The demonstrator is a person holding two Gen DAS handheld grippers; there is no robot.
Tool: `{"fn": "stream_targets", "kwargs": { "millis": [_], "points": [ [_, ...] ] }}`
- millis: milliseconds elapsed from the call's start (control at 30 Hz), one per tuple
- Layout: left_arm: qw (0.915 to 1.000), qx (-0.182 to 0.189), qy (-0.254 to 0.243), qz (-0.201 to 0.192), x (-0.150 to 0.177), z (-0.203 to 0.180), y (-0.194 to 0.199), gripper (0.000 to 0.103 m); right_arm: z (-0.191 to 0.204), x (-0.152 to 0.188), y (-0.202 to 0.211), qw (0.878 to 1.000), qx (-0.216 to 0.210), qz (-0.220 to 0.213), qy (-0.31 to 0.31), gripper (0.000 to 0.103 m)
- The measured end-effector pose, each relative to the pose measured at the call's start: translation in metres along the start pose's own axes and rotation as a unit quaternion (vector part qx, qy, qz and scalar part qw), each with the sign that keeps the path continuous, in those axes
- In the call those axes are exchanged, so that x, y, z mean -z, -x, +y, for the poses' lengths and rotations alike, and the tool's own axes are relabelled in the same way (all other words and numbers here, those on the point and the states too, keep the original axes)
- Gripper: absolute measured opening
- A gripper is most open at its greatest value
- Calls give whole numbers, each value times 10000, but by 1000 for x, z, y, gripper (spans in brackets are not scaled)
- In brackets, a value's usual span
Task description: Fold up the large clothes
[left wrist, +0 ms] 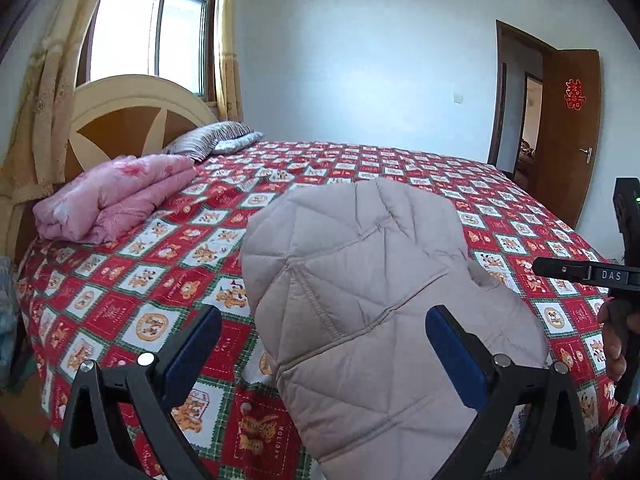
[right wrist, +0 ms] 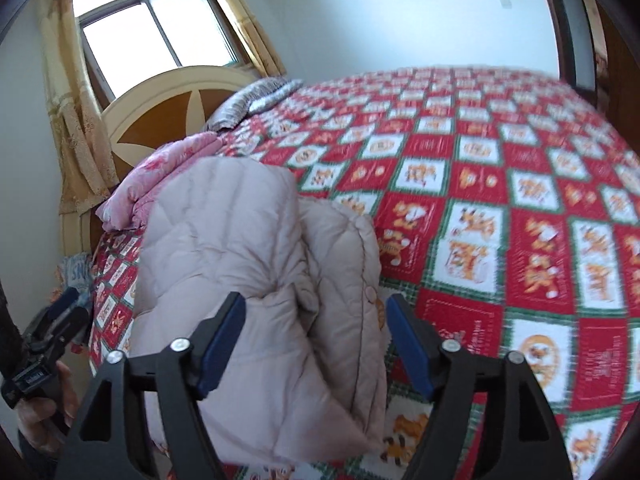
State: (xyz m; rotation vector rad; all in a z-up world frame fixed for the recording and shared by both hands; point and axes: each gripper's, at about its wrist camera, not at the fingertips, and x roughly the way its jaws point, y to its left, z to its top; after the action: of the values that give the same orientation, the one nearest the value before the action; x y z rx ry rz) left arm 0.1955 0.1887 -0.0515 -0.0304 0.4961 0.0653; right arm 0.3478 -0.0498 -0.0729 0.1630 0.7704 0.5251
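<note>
The bed (left wrist: 132, 264) is taken as the landmark. In the left wrist view, a window (left wrist: 148, 36) with yellow curtains (left wrist: 44, 92) is seen behind the rounded headboard (left wrist: 132, 112), and a folded pink quilt (left wrist: 116, 196) is laid at the head end, beside a striped pillow (left wrist: 216, 140). The beige padded jacket (left wrist: 360, 292) is spread in a thick folded bundle on the near edge of the red checked bedspread (left wrist: 400, 160), hanging partly over the side. Only this view shows the open brown door (left wrist: 570, 132) beyond the foot of the bed, with a red paper ornament (left wrist: 575, 94) stuck on it. The right gripper (left wrist: 580, 272) is seen at the far right, held clear of the jacket; from here its jaws cannot be judged.

In the right wrist view, the left gripper (right wrist: 52, 332) is glimpsed low at the left, off the side of the bed, in a hand (right wrist: 48, 404). Only here is the jacket's (right wrist: 248, 280) doubled fold visible, with a button (right wrist: 370, 291) on the right layer. The picture is blurred towards the foot of the bed.

The left gripper's (left wrist: 324, 344) jaws are spread wide over the jacket, nothing pinched. The right gripper's (right wrist: 316, 332) jaws are likewise spread apart, the jacket lying between the blue pads (right wrist: 224, 340) without being clamped.
</note>
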Motion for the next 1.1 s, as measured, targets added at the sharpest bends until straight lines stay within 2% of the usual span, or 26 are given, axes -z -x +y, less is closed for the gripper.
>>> {"fn": "stream_targets", "kwargs": {
  "millis": [67,167,433,1100],
  "points": [
    [9998,52,-26,-174,-1,-3,20,102,16,5,25,9989,183,-378,196,86],
    [9994,156,5,-301,-4,-4,39,102,32,12,50,9968,186,-719,306,92],
    [9981,280,-69,-542,-5,-13,63,102,58,18,74,9930,229,-991,606,92],
    [9981,297,-25,-531,-3,-13,63,102,64,31,78,9931,127,-986,624,93]
  ]
}}
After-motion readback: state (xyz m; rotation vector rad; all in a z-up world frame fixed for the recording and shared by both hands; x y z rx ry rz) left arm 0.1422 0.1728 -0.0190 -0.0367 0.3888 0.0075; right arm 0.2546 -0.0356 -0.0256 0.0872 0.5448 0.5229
